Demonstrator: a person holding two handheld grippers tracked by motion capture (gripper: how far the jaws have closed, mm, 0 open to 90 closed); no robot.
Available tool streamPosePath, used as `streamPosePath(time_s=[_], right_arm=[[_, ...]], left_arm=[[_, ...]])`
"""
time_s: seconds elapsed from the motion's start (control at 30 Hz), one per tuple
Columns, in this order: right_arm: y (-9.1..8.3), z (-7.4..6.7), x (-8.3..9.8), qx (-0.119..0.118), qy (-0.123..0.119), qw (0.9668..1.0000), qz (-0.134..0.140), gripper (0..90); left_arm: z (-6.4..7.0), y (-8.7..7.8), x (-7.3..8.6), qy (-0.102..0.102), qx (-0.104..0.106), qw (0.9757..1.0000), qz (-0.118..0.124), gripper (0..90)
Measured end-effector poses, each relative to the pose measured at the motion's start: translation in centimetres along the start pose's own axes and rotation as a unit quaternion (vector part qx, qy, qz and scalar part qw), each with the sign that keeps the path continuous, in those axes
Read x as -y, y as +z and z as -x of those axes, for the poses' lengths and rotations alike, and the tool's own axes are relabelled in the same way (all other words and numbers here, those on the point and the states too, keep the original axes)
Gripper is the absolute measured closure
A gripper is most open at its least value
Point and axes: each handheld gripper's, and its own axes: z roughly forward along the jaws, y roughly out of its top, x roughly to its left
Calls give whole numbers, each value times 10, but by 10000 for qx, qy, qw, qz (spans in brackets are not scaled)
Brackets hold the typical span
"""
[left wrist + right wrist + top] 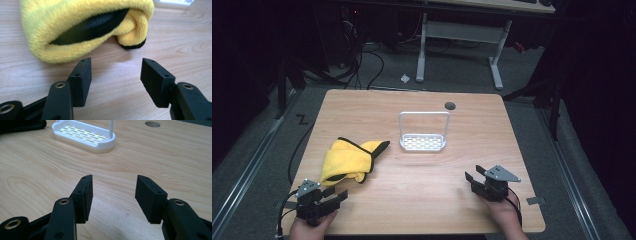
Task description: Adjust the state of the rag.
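Note:
A crumpled yellow cloth [347, 160] with black trim lies on the left half of the wooden table [412, 205]. My left gripper [335, 195] rests near the front left corner, just short of the cloth [82, 25], its jaws open with bare wood between them [116, 67]. A white slotted tray with a tall wire handle [423, 142] stands at mid-table. My right gripper [474, 175] sits at the front right, open and empty [113, 185], pointing toward the tray [85, 136].
A round grommet hole [450, 105] is near the table's far edge. Beyond the table stand a white desk frame [459, 37] and cables on the grey floor. Bare wood lies between the two grippers.

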Motion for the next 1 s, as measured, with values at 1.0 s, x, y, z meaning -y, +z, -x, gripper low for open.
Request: streamPosePath(time_s=[1.0], right_arm=[[11,-3,1,299,-175,9992,-194,515]], left_arm=[[32,-21,-33,1115,196,9908,739,373]])
